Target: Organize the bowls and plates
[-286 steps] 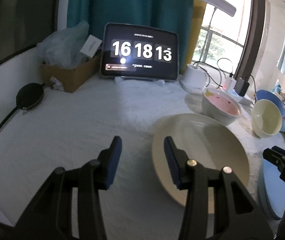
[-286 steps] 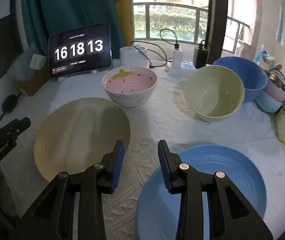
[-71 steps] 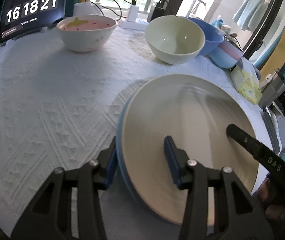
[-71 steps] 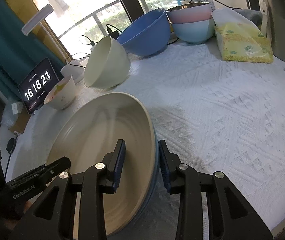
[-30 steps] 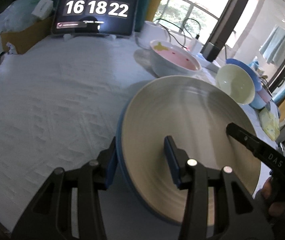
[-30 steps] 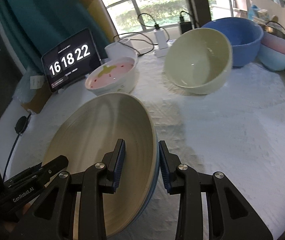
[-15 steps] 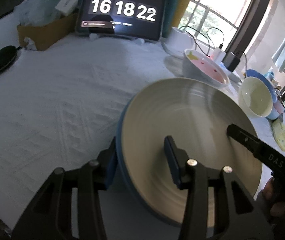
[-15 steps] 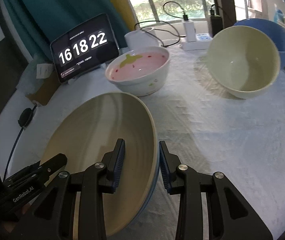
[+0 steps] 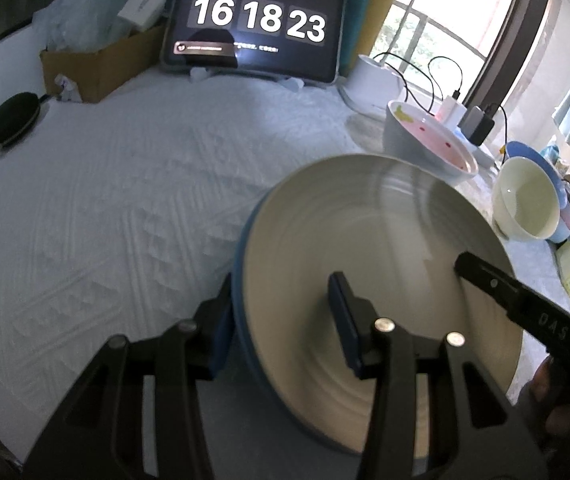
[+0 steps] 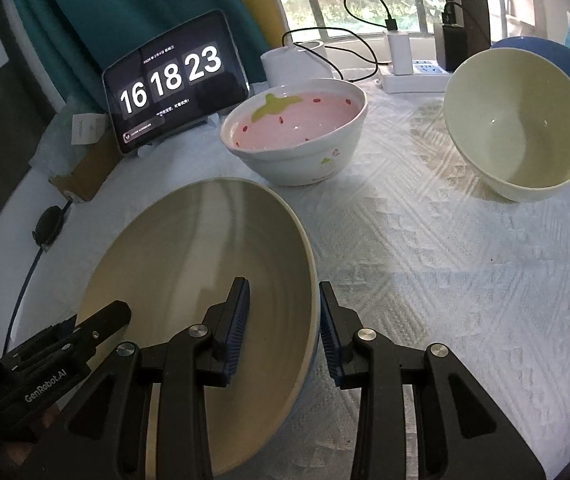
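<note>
I have both grippers, left and right, jaws clamped on opposite rims of the stacked plates above the table.

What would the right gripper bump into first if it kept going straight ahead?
Probably nothing soon. The right gripper, clamped on the stacked plates, points at bare tablecloth between the strawberry bowl and the cream bowl. Depth is unclear.
</note>
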Available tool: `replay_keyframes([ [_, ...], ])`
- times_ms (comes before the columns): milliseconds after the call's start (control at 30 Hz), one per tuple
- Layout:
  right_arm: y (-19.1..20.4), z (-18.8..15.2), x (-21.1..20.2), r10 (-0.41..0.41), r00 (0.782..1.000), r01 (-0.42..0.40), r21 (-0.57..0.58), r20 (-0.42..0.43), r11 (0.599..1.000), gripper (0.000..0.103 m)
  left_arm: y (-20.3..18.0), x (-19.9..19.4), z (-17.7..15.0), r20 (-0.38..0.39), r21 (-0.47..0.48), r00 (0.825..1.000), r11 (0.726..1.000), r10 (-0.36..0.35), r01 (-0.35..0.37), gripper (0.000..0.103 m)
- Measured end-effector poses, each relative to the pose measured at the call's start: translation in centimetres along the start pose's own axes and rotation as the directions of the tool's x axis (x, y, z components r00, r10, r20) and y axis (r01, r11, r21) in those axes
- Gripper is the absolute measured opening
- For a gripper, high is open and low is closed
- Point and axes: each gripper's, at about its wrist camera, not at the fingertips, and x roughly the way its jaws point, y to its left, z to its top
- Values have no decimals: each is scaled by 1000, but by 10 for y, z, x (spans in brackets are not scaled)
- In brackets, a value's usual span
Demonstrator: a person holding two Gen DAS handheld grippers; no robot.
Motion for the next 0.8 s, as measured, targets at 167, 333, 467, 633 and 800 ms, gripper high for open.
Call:
replay_keyframes([
  [167, 0, 1, -1, 1, 1000, -1, -19, -11, 1000, 37, -2, -2, 0, 10, 10, 999, 999, 45, -45, 47],
  [333, -7, 1, -8, -22, 1000, 22, -17, -5, 1000, 37, 5, -10, 0, 45, -21, 994, 995, 99, -98, 48],
  [467, -18, 0, -19, -36, 999, 36, -2, 11, 999, 37, 7, -21, 1, 85, -34, 988, 992, 127, -125, 48],
  [633, -27, -3, -35, -30, 999, 30, 5, 37, 1000, 39, 5, -34, 4, 127, -40, 982, 990, 138, -134, 48],
  [800, -28, -8, -51, -21, 998, 21, -2, 62, 1000, 39, -8, -52, 3, 177, -26, 977, 993, 118, -115, 49],
])
